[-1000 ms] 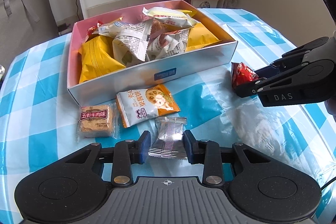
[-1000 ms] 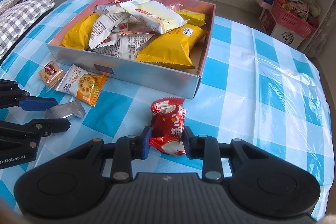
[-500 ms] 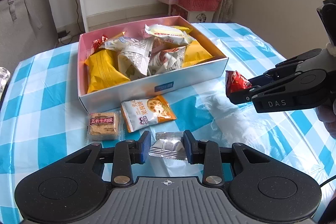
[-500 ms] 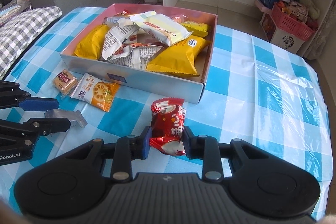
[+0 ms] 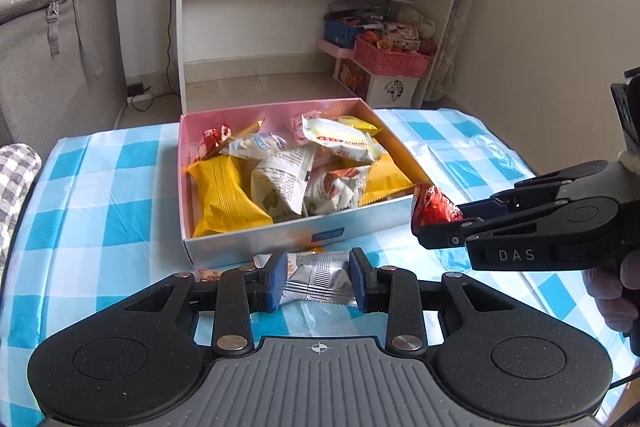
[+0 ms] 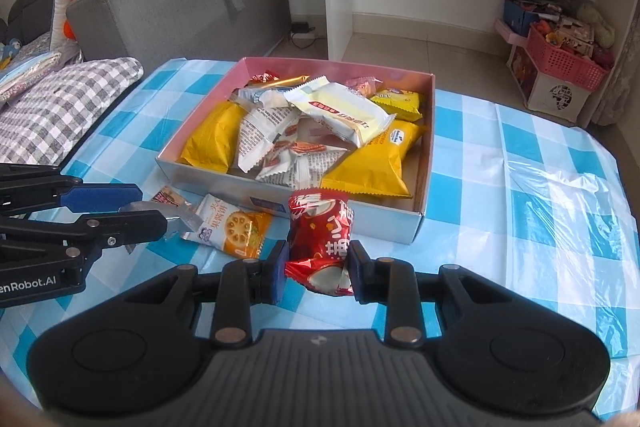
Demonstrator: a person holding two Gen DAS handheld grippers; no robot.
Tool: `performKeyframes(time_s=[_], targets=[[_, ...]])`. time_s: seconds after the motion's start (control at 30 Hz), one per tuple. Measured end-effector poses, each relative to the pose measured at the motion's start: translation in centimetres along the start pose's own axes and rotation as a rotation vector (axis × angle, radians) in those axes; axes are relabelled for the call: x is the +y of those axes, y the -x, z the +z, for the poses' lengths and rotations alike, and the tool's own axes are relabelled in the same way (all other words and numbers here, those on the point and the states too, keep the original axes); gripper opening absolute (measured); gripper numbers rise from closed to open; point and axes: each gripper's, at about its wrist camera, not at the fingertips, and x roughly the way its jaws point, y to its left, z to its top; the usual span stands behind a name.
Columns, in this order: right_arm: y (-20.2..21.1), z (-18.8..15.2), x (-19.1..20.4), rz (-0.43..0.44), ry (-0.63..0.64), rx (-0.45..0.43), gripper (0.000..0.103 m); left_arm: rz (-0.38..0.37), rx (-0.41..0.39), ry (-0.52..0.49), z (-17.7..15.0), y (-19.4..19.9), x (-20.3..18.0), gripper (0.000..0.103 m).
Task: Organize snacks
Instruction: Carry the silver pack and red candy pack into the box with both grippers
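Left hand-held gripper (image 5: pixel 318 281): clamped on silver packet (image 5: pixel 320 277), lower centre.
Right hand-held gripper (image 6: pixel 318 271): clamped on red packet (image 6: pixel 322 247).
Change: both packets have risen off the counter (image 6: pixel 520 195).
Meaning: likely ready for the box (image 5: pixel 260 241), centre frame.

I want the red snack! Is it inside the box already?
No, the red snack is pinched in the right tongs, outside the box.
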Motion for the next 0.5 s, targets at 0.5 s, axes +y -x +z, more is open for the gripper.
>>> performKeyframes(time_s=[0.5], targets=[[-1.5,5.7,-0.5,0.029,-0.054,-0.06,0.028,0.038,-0.119,0.108,5.6,-2.2,2.9,0.031]])
